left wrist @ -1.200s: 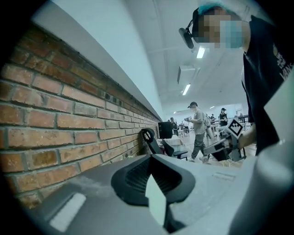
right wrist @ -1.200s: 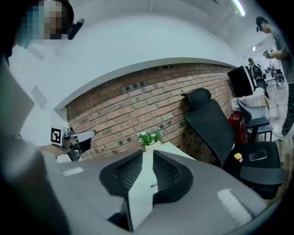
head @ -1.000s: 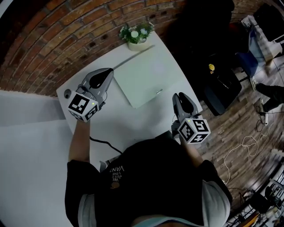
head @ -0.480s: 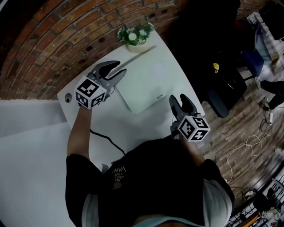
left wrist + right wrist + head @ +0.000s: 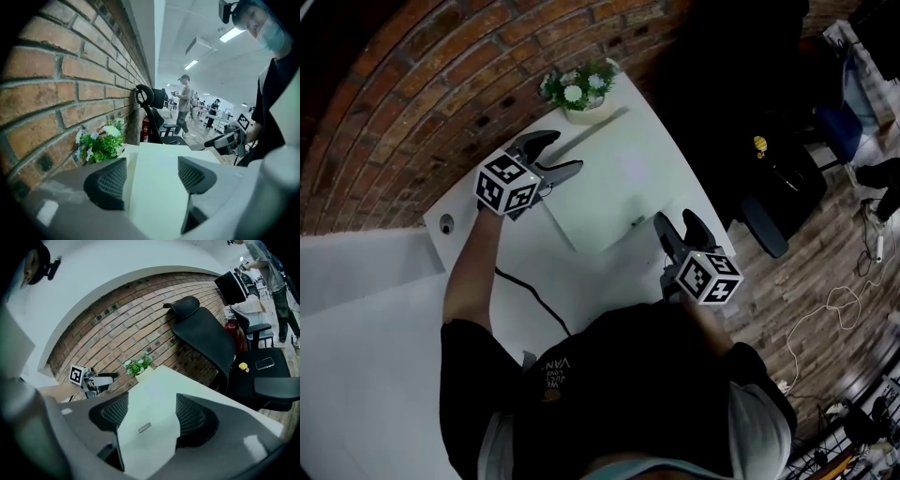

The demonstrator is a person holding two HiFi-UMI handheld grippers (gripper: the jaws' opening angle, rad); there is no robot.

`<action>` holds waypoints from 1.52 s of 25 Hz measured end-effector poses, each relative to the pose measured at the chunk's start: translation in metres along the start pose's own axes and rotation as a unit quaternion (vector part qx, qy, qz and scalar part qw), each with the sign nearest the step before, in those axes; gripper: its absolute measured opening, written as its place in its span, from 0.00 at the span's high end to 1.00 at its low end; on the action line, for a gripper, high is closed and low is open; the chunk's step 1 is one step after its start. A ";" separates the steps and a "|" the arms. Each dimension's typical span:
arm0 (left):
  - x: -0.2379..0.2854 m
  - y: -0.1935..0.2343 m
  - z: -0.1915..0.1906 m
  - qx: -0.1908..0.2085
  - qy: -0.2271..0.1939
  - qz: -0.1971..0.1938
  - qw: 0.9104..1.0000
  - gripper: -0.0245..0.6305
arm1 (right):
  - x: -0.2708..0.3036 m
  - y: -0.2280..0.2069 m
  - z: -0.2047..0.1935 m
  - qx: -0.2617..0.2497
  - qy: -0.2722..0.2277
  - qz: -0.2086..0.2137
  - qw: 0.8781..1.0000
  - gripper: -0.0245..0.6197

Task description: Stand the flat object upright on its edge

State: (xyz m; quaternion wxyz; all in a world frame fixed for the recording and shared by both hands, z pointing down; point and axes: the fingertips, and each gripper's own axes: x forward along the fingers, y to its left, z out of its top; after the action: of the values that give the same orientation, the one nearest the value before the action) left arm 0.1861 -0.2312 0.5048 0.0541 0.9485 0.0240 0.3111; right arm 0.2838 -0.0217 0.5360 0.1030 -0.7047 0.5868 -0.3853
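Note:
A flat pale slab lies on the white table. My left gripper hovers at the slab's far left edge, near the brick wall, and its jaws are opening. In the left gripper view the slab runs between the two pads without touching them. My right gripper is at the slab's near right corner, jaws also opening. The right gripper view shows the slab, with a small label, between the spread pads of that gripper, which do not press on it.
A potted plant stands at the table's far edge against the brick wall. A black cable runs over the near table. A black office chair stands to the right. A small round thing sits at the left corner.
Both grippers went from shut to open. The left gripper moved away from me toward the wall and plant, along the slab's left edge. The right gripper stayed near the slab's near right corner.

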 end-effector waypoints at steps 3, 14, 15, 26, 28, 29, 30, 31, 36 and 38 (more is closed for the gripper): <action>0.015 0.006 -0.007 -0.018 0.021 -0.015 1.000 0.40 | 0.007 -0.006 -0.005 0.013 0.013 -0.001 1.000 0.45; 0.061 0.025 -0.038 -0.049 0.105 -0.060 0.991 0.35 | 0.035 -0.022 -0.030 0.062 0.063 0.001 0.996 0.41; 0.065 0.025 -0.041 -0.049 0.113 -0.065 0.990 0.35 | 0.038 -0.023 -0.032 0.064 0.070 0.002 0.995 0.40; 0.095 0.023 -0.067 -0.073 0.172 -0.126 0.974 0.34 | 0.063 -0.028 -0.052 0.108 0.117 0.012 0.987 0.36; 0.098 0.021 -0.071 -0.077 0.180 -0.134 0.971 0.34 | 0.065 -0.031 -0.055 0.118 0.120 0.008 0.986 0.36; 0.100 0.021 -0.073 -0.080 0.182 -0.138 0.970 0.34 | 0.066 -0.033 -0.057 0.124 0.123 0.007 0.985 0.36; 0.101 0.020 -0.075 -0.084 0.183 -0.141 0.969 0.34 | 0.068 -0.034 -0.058 0.130 0.126 0.005 0.983 0.36; 0.102 0.021 -0.076 -0.090 0.183 -0.144 0.968 0.34 | 0.069 -0.035 -0.060 0.135 0.129 0.004 0.983 0.36; 0.102 0.016 -0.081 -0.124 0.187 -0.165 0.960 0.34 | 0.074 -0.038 -0.067 0.143 0.141 -0.003 0.980 0.36; 0.103 0.013 -0.085 -0.139 0.196 -0.176 0.955 0.34 | 0.075 -0.037 -0.068 0.144 0.146 -0.007 0.979 0.36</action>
State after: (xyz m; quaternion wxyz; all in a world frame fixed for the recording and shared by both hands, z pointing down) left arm 0.2191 -0.2282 0.6347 0.2339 0.8327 0.1568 0.4767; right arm 0.2675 -0.0581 0.6367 0.1142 -0.6227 0.5291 -0.5650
